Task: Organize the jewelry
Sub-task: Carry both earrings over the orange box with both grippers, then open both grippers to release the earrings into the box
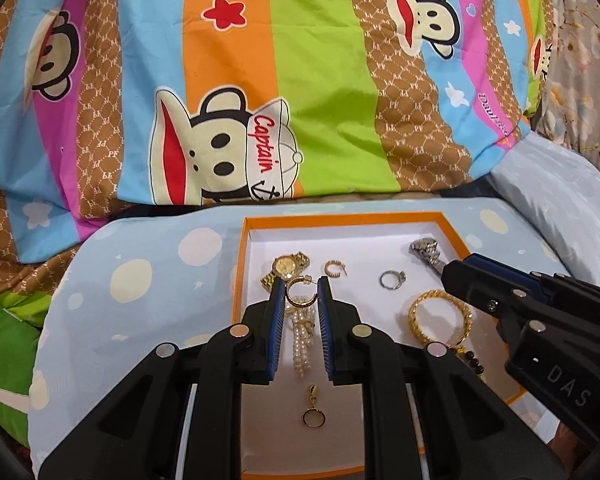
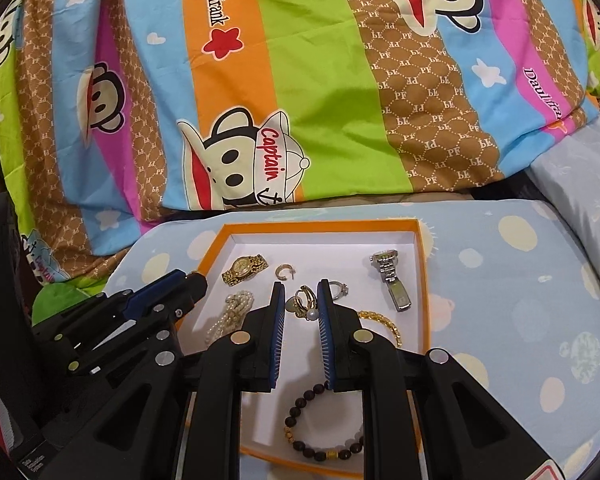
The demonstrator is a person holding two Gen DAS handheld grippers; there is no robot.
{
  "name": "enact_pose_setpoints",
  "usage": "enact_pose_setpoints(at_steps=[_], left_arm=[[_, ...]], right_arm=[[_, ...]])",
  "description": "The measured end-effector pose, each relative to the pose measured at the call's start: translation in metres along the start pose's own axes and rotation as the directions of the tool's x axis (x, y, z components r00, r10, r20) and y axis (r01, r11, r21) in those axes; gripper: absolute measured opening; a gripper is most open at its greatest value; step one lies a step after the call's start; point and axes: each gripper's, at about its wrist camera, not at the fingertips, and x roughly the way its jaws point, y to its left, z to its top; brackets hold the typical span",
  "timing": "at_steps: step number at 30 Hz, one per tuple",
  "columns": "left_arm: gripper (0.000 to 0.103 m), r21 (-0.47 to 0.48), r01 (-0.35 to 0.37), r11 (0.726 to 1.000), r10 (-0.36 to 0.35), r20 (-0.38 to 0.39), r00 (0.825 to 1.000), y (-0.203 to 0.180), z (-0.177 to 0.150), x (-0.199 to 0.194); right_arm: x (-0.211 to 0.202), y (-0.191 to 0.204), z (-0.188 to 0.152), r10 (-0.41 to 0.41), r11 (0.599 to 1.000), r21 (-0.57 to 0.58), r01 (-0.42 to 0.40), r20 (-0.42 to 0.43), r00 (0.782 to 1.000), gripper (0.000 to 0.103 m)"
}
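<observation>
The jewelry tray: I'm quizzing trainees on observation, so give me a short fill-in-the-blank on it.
1. The tray has a white floor and an ____ rim.
2. The bracelet of dark beads lies nearest the ____ gripper.
3. The silver watch and the ____ watch lie at opposite ends.

Missing: orange; right; gold

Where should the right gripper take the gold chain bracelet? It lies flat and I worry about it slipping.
Grip the gold chain bracelet across one stretch of its links, coming from above. It lies flat as an open loop on the tray floor, so one finger can probably drop inside the loop and one outside. Its side away from the dark bead bracelet looks freest.
</observation>
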Motion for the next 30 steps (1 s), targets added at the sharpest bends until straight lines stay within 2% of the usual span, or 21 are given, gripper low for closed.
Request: enact_pose_setpoints(at_steps=[4,30], left_arm=[[0.016,0.002,0.004,1.0,-0.004,-0.005,1.0,-0.001,-0.006,0.003],[0.016,0.025,-0.003,1.0,0.003,-0.018,1.0,-0.006,-0.009,0.011]], right_arm=[[0.006,-0.003,-0.006,0.001,1.0,0.0,-0.001,-0.025,1.0,0.016],[0.021,0.005,-0.013,-0.013,0.999,-0.051,0.01,-0.049,0.999,0.016]])
